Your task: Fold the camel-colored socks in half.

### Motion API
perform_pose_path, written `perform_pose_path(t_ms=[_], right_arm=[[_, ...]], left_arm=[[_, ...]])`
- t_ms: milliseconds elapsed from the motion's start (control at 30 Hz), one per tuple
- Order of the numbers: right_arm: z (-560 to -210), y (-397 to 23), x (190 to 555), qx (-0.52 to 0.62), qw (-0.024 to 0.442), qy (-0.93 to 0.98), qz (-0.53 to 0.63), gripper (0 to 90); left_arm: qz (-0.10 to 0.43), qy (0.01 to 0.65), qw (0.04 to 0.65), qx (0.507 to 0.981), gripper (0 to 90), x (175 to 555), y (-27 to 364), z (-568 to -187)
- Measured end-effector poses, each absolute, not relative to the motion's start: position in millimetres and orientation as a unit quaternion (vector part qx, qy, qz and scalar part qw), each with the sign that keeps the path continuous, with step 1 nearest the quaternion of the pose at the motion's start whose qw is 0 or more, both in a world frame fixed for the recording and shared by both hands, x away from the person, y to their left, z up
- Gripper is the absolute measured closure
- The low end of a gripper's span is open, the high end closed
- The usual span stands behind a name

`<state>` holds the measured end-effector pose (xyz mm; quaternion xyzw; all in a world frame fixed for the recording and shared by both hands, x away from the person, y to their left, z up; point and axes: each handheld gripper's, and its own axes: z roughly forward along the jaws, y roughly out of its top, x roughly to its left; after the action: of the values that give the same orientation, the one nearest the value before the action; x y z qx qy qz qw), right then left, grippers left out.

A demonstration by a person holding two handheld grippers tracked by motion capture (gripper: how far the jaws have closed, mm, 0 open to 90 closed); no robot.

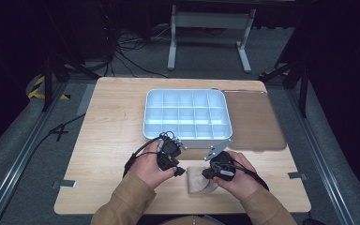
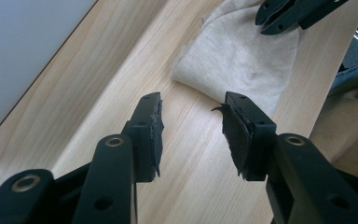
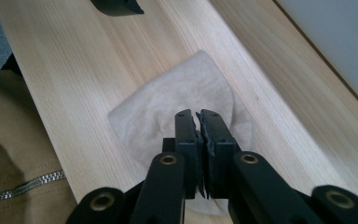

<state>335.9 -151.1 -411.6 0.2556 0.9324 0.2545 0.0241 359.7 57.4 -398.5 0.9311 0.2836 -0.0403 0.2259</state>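
From the high view, a folded beige cloth [image 1: 200, 182] is lying on the light wooden table [image 1: 108, 136] near its front edge, between the left gripper [image 1: 180, 172] and the right gripper [image 1: 206, 173], in front of a pale blue plastic compartment tray [image 1: 186, 114].

In the left gripper view, the left gripper [image 2: 193, 123] is hanging released just short of the cloth [image 2: 242, 60], nothing between its jaws.

In the right gripper view, the right gripper [image 3: 198, 122] is hovering clenched over the cloth [image 3: 168, 107]; whether fabric is pinched, I cannot tell.
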Motion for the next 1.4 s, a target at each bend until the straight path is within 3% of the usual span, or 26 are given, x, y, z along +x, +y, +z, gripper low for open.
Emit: perform_pose_path(t_ms=[467,733,1167,1400], right_arm=[[-428,-166,337,0.278,0.021,0.928,0.248,84.8],[-436,-171,338,0.287,0.015,0.927,0.24,84.6],[-445,-177,341,0.294,-0.004,0.927,0.232,86.1],[-445,-176,340,0.292,0.003,0.929,0.229,86.6]], left_arm=[[-0.027,0.209,0.227,0.951,71.2,357,15,-417],[-0.032,0.217,0.183,0.958,74.2,361,6,-435],[-0.042,0.23,0.162,0.959,77.4,363,8,-441],[-0.044,0.236,0.182,0.954,77.0,362,10,-440]])
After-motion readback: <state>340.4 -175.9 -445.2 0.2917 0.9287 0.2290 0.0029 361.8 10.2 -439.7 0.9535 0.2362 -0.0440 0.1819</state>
